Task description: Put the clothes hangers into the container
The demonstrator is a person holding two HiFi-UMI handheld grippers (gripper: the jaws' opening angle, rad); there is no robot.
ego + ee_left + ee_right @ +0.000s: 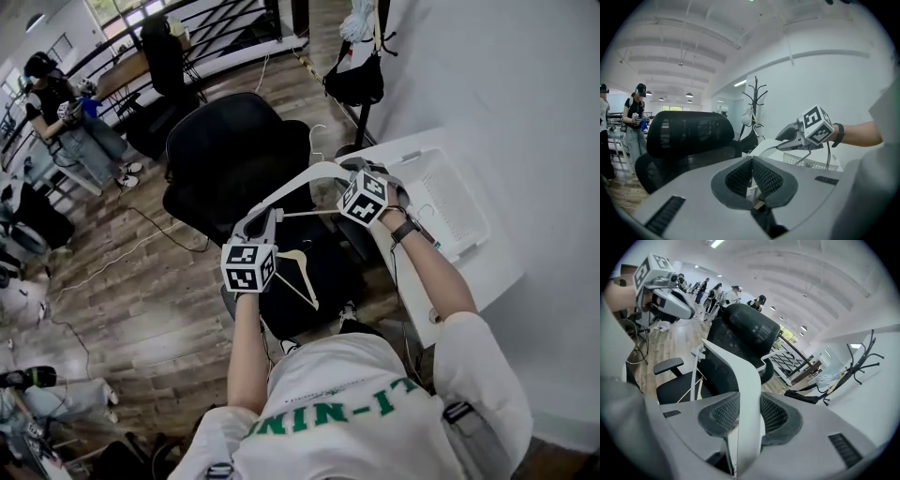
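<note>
Right gripper [749,414]: jaws clamped on the broad arm of a white clothes hanger [309,178], near its right shoulder. Left gripper [752,176]: jaws nearly together, pinching what looks like the hanger's other tip; grip point small and partly hidden. Hanger hangs in the air between the two, above the black office chair [234,141]. In the head view its long axis runs about 8 o'clock (left gripper) to 2 o'clock (right gripper), arch upward. Container, a white basket [450,202] on the white table [497,272], lies at 3 to 4 o'clock from the right gripper, near it but apart; it looks bare inside. Right hand is plainly the nearer. Basket's long side runs roughly 11 to 5, so the carry likely leads with the right end and needs the hanger swung clockwise. Second, cream hanger [300,272] lies on the chair seat, 5 o'clock of the left gripper
</note>
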